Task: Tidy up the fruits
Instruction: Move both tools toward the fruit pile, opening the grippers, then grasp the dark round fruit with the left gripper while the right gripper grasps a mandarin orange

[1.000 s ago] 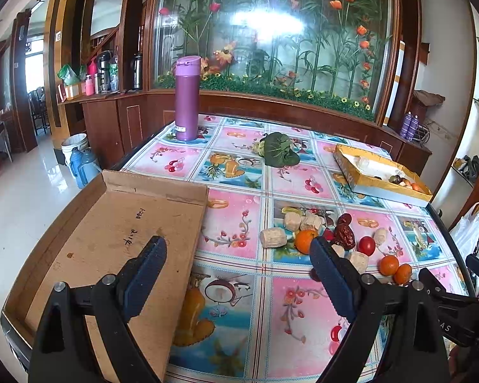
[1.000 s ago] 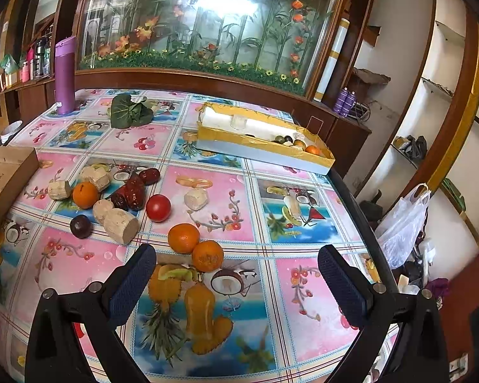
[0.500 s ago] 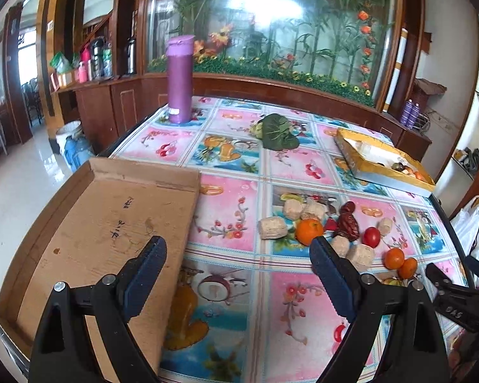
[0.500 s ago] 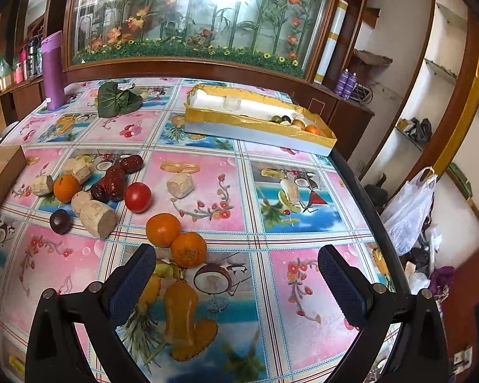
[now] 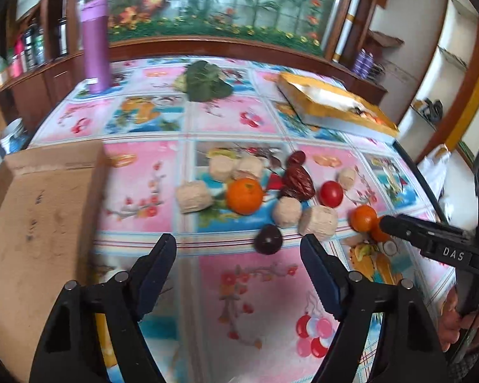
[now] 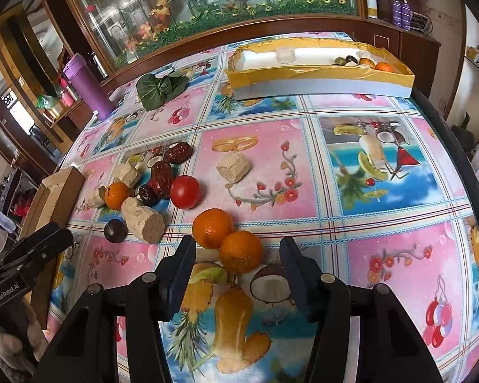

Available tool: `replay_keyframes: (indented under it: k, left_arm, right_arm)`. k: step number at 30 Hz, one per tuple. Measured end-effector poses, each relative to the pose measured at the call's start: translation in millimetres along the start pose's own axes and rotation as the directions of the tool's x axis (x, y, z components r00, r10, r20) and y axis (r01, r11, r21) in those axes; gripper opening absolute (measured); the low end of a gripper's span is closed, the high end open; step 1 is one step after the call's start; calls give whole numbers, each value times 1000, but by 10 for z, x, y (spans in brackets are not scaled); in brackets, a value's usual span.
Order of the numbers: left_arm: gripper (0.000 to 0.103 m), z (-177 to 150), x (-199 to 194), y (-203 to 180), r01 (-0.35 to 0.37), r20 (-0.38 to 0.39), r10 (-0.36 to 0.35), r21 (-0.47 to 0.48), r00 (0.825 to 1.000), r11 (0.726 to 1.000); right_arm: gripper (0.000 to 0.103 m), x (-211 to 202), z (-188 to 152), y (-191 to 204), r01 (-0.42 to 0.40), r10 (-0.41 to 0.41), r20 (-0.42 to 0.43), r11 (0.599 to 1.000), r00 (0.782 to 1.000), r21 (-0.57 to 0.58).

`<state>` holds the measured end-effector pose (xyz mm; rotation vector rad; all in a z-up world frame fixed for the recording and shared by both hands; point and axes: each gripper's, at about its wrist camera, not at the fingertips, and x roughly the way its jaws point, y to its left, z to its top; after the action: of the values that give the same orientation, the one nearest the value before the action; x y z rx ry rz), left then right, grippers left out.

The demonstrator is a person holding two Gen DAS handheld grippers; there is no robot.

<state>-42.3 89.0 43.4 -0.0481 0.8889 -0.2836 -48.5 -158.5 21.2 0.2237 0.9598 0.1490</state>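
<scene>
Loose fruit lies on the patterned table: two oranges point(image 6: 241, 251) side by side, a red tomato point(image 6: 185, 191), a third orange point(image 5: 244, 196), a dark plum point(image 5: 268, 239), dried red dates point(image 5: 298, 180) and several beige chunks point(image 5: 193, 196). My right gripper point(image 6: 238, 257) is open, its jaws on either side of the nearer of the two oranges. My left gripper point(image 5: 239, 255) is open and empty, just short of the plum. A yellow-rimmed tray point(image 6: 319, 73) at the far right holds a few fruits.
A brown cardboard tray point(image 5: 38, 223) lies at the table's left edge. A purple bottle point(image 5: 95, 44) and a green leafy vegetable point(image 5: 207, 79) stand at the back. The table edge drops off on the right.
Both grippers have moved forward and down toward the fruit. The right one has closed in around the nearer orange; the left one has swung right toward the plum.
</scene>
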Motion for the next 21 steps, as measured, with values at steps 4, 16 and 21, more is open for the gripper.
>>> replay_keyframes:
  k: [4, 16, 21]
  left_arm:
    - [75, 3, 270, -93, 27, -57, -25, 36, 998, 999]
    - [32, 33, 508, -223, -21, -62, 29, 121, 998, 992]
    - [21, 23, 432, -166, 13, -65, -7, 85, 998, 996]
  right_arm:
    - [59, 97, 51, 39, 1, -1, -14, 1000, 1000, -19]
    - [49, 210, -67, 93, 21, -26, -43, 994, 999, -106]
    - [31, 185, -90, 74, 61, -64, -24, 992, 998, -107]
